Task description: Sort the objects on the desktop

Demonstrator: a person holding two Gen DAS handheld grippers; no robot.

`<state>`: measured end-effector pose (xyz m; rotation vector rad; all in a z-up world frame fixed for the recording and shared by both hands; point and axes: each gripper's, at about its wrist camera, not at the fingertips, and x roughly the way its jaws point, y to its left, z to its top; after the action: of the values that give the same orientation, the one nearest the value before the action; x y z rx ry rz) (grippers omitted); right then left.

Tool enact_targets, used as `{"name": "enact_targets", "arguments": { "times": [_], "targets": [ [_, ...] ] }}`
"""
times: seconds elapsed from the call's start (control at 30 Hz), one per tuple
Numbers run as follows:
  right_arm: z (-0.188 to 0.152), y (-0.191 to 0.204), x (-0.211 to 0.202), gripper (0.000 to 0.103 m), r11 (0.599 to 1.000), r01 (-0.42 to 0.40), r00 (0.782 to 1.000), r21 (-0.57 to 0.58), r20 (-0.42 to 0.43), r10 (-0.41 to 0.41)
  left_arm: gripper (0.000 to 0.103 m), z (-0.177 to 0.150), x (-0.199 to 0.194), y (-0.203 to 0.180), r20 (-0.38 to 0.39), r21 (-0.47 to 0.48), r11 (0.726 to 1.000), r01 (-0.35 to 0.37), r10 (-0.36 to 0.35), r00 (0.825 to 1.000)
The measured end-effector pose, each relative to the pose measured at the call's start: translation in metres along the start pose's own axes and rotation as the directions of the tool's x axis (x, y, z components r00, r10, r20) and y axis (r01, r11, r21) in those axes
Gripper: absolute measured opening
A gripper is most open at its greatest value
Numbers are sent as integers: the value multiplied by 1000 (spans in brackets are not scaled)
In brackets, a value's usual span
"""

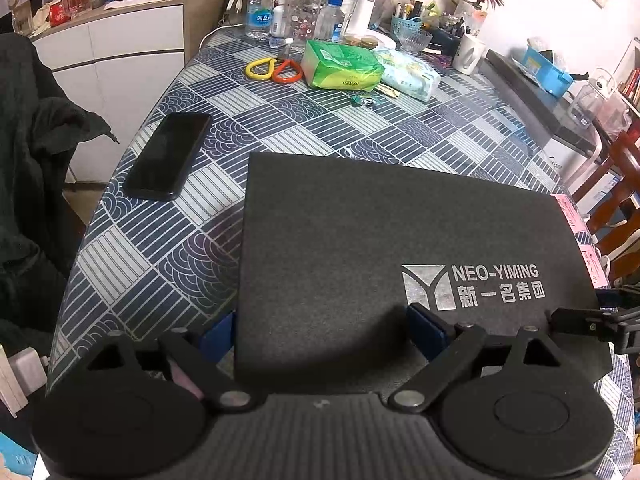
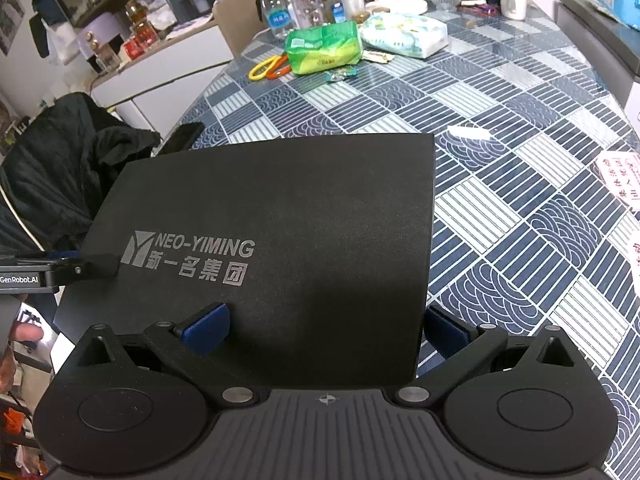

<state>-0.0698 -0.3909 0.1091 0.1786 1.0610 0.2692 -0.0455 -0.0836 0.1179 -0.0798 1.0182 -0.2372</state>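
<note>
A black notebook (image 1: 380, 220) with a silver NEO-YIMING logo lies flat at the near end of the patterned table (image 1: 200, 240). My left gripper (image 1: 322, 332) is open across its left edge, one blue pad over the cover and the other partly hidden beside the edge. My right gripper (image 2: 324, 328) is open the same way across the right edge of the notebook (image 2: 288, 192). Each gripper's finger shows at the far edge in the other's view. A black phone (image 1: 168, 156) lies to the left. Scissors (image 1: 274, 70) with yellow and orange handles lie further back.
A green tissue pack (image 1: 342, 66), a white tissue pack (image 1: 408, 72) and a candy wrapper (image 1: 366, 100) lie mid-table. Bottles (image 1: 259, 8), a white mug (image 1: 470, 54) and pen holders crowd the far end. Pink papers (image 2: 616, 176) lie right. A dark jacket (image 1: 32, 152) hangs left.
</note>
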Motion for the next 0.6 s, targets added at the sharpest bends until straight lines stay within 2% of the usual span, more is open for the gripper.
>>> {"name": "enact_targets", "arguments": {
  "times": [0.47, 0.53, 0.6],
  "targets": [
    [-2, -4, 1, 103, 1000, 1, 1000, 19, 14, -2, 103, -2, -1, 1, 11, -15, 1000, 4, -4, 1000],
    [-1, -2, 0, 103, 1000, 11, 1000, 20, 14, -12, 103, 0, -2, 3, 9, -15, 1000, 5, -4, 1000],
    [-1, 3, -4, 103, 999, 52, 998, -14, 34, -52, 103, 1, -6, 2, 20, 1, 999, -33, 33, 999]
  ]
}}
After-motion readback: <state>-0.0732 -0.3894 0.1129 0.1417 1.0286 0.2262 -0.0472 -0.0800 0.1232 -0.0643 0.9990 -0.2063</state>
